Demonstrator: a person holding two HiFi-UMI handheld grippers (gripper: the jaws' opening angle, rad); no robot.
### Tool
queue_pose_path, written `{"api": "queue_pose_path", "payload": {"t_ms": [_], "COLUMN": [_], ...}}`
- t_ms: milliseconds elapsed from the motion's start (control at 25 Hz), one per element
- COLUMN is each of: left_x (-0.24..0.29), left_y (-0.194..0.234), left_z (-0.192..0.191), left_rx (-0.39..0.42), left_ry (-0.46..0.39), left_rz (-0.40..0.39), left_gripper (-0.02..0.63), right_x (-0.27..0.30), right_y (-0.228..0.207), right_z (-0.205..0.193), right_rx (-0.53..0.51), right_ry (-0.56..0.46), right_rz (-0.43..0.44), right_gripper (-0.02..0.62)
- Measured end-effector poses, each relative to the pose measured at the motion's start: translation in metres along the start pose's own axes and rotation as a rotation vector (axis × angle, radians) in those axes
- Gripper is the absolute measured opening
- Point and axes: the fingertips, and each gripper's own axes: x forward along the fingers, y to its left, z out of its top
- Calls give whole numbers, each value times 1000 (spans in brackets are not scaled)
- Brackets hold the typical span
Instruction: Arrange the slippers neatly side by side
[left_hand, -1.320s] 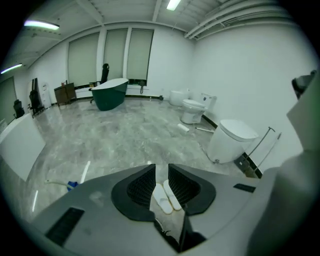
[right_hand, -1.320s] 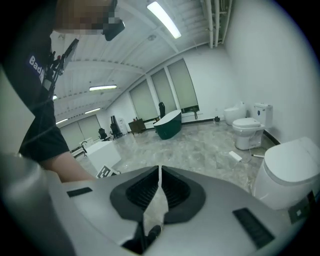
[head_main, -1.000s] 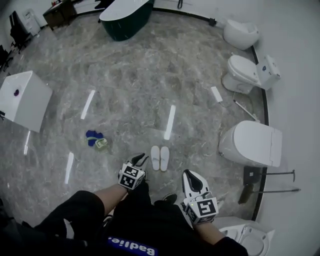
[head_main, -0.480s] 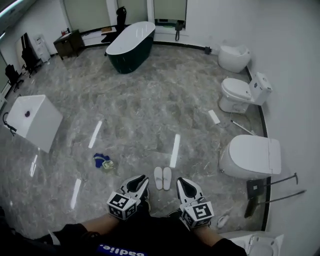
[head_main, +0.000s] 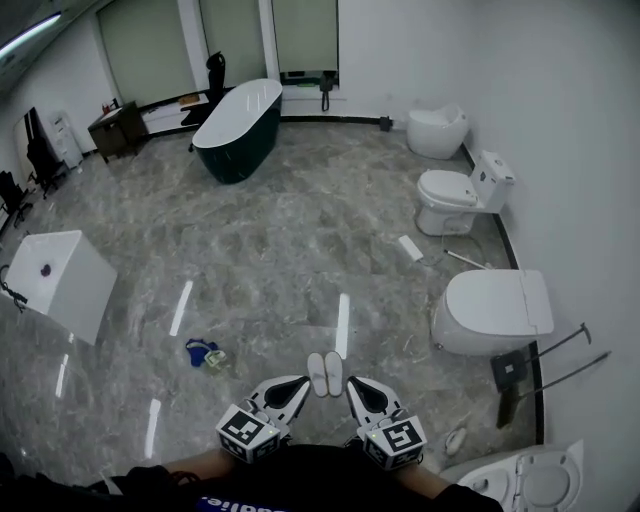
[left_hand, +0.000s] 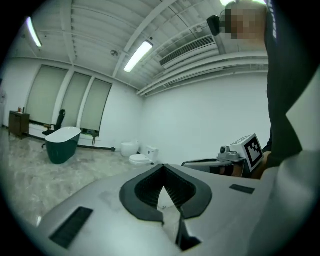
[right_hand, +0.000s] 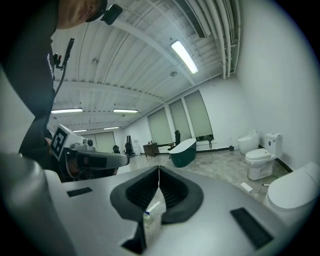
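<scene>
Two white slippers (head_main: 325, 373) lie side by side on the grey marble floor, toes pointing away from me. Both grippers are held up in front of me, well above them. My left gripper (head_main: 298, 384) shows just left of the pair and my right gripper (head_main: 353, 385) just right of it. The left jaws have just closed and hold nothing; their tips meet in the left gripper view (left_hand: 163, 170). My right gripper (right_hand: 159, 169) is shut too, and empty. Each gripper view looks level across the room and shows the other gripper's marker cube, but no slippers.
A dark green bathtub (head_main: 236, 128) stands at the back. Toilets (head_main: 455, 200) line the right wall, one with a closed lid (head_main: 490, 312) near the slippers. At the left stands a white box (head_main: 55, 283). A blue cloth with a small bottle (head_main: 203, 353) lies left of the slippers.
Both grippers have risen and come closer together, flanking the slippers in the head view. The head view has tilted up, showing more of the room. The slippers have not moved.
</scene>
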Motion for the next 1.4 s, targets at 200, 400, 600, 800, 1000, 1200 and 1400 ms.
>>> {"api": "queue_pose_path", "payload": {"t_ms": [200,400,600,800,1000,1200,1400], "left_x": [-36,-64,-71,-75,-72,-58,-60], "left_y": [9,27,29,30,35,33,42], "left_z": [14,11,12,13,18,20,19], "left_rx": [99,105,115,146,163,191,166], "left_ry": [-38,-36,-35,-31,-32,-30,-34], "left_rz": [-5,6,-38,-47,-40,-50,-10], "left_gripper": [2,2,2,2,2,2,2], "right_x": [-5,5,14,15,11,19,28], "right_y": [38,78,102,112,105,92,96], "right_z": [-4,-2,8,15,27,24,22], "right_rx": [-51,-68,-84,-113,-149,-134,-163], "right_ry": [75,78,59,37,18,30,47], "right_rz": [-103,-102,-94,-116,-135,-123,-76], "right_gripper": [-1,-2,-2,-2,-2,-2,-2]}}
